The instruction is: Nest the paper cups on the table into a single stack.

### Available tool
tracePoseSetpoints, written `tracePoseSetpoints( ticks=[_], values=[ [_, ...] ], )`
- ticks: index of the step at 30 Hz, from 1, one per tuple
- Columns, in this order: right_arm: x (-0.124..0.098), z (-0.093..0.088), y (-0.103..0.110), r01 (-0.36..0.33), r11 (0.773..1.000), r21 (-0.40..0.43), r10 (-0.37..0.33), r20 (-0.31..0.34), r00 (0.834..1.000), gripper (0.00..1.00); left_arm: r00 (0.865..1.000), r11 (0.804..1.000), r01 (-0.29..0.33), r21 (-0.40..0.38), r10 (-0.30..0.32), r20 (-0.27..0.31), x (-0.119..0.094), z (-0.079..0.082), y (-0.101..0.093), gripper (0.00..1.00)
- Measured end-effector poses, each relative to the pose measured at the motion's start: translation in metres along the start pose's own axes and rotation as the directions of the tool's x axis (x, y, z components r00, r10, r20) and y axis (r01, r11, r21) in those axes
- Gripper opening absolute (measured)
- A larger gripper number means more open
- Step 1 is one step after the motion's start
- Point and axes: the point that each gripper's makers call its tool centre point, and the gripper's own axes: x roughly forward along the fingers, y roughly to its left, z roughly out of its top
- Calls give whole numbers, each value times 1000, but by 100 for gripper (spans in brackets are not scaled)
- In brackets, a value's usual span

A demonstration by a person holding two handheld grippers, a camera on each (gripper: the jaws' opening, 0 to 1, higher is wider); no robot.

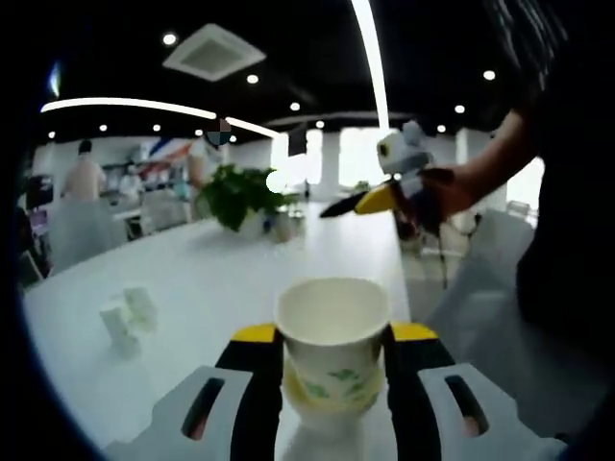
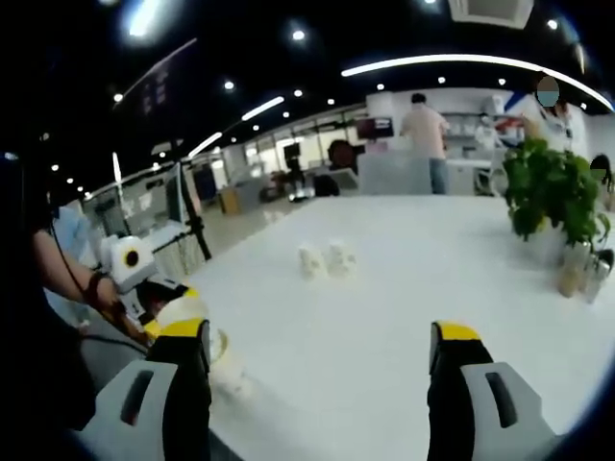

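Note:
A white paper cup (image 1: 332,338) with green print stands upright between the jaws of my left gripper (image 1: 332,333), which is shut on it just above the white table (image 1: 221,279). Two more white cups (image 1: 130,317) sit close together on the table to the left. In the right gripper view those two cups (image 2: 325,259) lie ahead, past the middle of the table. My right gripper (image 2: 317,351) is open with nothing between its jaws. The left gripper (image 2: 178,309) shows at the left table edge with its cup (image 2: 223,367), blurred.
A potted green plant (image 1: 235,197) (image 2: 548,197) stands at the far end of the table. A person's hand holds the right gripper (image 1: 370,202) beyond the table's right edge. People stand at counters in the background. A tripod (image 2: 192,226) stands off the table.

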Motion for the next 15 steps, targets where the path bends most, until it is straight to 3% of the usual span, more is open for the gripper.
tracePoseSetpoints(
  ticks=[15],
  values=[
    [3,-1,1,-8,1000,1,8,-9,1000,92,999,1000,-4,12,5,-45,1,-20,-1,40]
  ],
)
